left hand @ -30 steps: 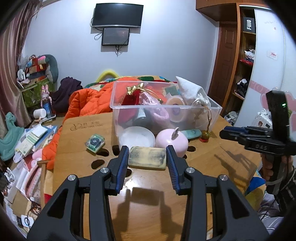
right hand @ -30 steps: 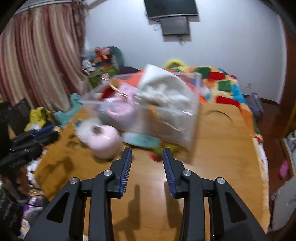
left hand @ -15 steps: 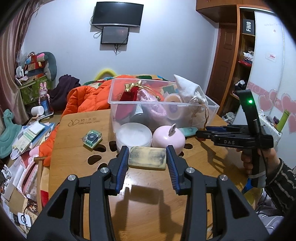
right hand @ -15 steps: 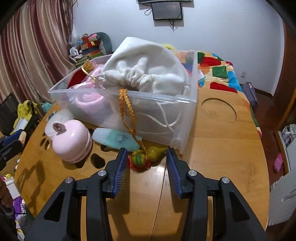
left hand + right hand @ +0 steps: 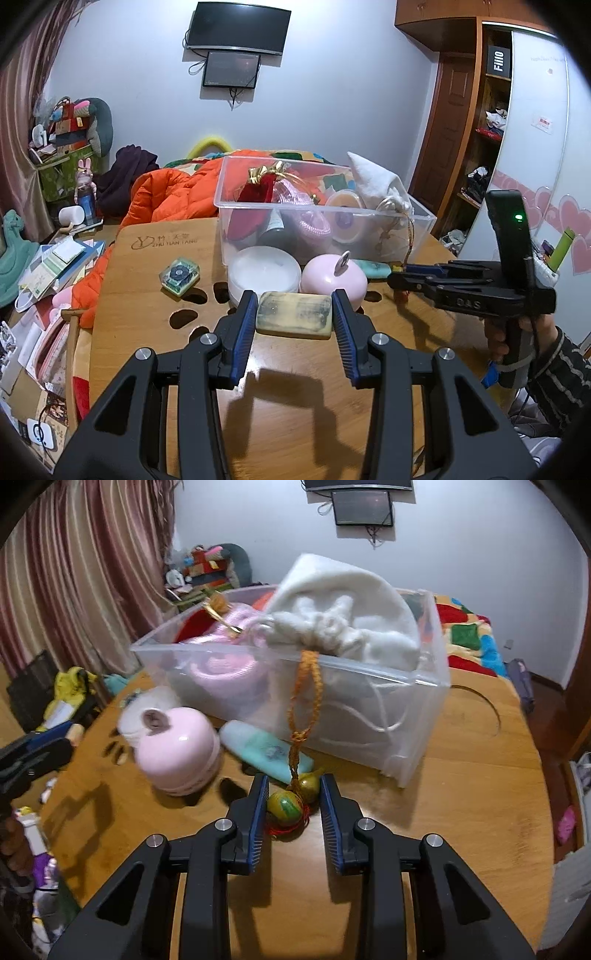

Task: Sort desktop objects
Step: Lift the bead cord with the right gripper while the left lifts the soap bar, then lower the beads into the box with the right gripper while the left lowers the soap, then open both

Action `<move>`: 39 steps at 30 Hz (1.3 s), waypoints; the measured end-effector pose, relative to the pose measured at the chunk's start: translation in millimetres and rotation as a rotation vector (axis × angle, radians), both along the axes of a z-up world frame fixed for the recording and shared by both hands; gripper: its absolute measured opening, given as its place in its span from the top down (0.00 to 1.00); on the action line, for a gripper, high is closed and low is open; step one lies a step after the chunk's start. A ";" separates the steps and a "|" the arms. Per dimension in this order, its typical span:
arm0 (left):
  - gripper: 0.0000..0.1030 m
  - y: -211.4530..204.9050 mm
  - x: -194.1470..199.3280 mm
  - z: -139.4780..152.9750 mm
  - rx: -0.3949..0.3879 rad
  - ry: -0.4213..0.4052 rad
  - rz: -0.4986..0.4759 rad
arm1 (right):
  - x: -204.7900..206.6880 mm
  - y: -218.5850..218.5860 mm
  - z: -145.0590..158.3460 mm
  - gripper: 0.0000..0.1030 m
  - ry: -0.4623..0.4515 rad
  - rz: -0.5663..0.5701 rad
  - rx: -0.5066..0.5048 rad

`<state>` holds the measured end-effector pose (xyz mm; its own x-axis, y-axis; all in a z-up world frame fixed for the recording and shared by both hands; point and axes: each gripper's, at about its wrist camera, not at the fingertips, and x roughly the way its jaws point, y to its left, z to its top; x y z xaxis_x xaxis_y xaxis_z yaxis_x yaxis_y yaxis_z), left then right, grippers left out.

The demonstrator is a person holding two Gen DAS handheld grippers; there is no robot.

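Your left gripper (image 5: 294,320) holds a flat, mottled yellowish block (image 5: 294,320) by its two short ends, jaws closed on it above the desk (image 5: 155,266), just in front of the white round tin (image 5: 263,274) and the pink round case (image 5: 333,280). The block looks stiff and light; the grip across its length is sound, though smooth faces may slip if you tilt it.

Your right gripper (image 5: 292,800) stands open around the small gourd charm (image 5: 284,805), which rests on the desk in front of the clear bin (image 5: 413,716). The jaws flank it without visibly pressing.

The charm is judged light, hard and rounded, so it may roll or squirt out of a pinch. Its orange braided cord (image 5: 308,686) runs up over the bin's rim to the white cloth pouch (image 5: 351,616) inside. Take the larger gourd across its widest part. Expect the limp cord to drag on the pouch if you pull away from the bin. A teal tube (image 5: 264,747) lies just behind the charm.
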<state>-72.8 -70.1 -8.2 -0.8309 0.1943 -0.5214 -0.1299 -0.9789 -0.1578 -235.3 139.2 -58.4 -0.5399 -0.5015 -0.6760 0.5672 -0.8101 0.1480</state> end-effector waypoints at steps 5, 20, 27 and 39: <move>0.61 -4.1 -6.2 8.0 0.012 0.016 0.012 | 17.3 -5.4 19.5 0.75 0.005 0.074 -0.099; 0.61 -12.0 -68.5 43.7 0.027 0.053 -0.005 | -19.8 -23.5 62.9 0.75 0.051 0.048 -0.227; 0.61 -5.1 -107.0 37.2 -0.029 0.006 -0.010 | -42.0 -26.7 57.9 0.75 0.038 0.043 -0.199; 0.61 -3.6 -134.8 15.5 -0.045 -0.062 0.000 | -71.6 -35.2 53.5 0.75 0.091 0.039 -0.110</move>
<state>-207.6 -73.8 7.3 -0.7965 0.1695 -0.5804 -0.1215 -0.9852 -0.1211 -306.9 104.0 -5.0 -0.5748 -0.5917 -0.5652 0.6132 -0.7689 0.1812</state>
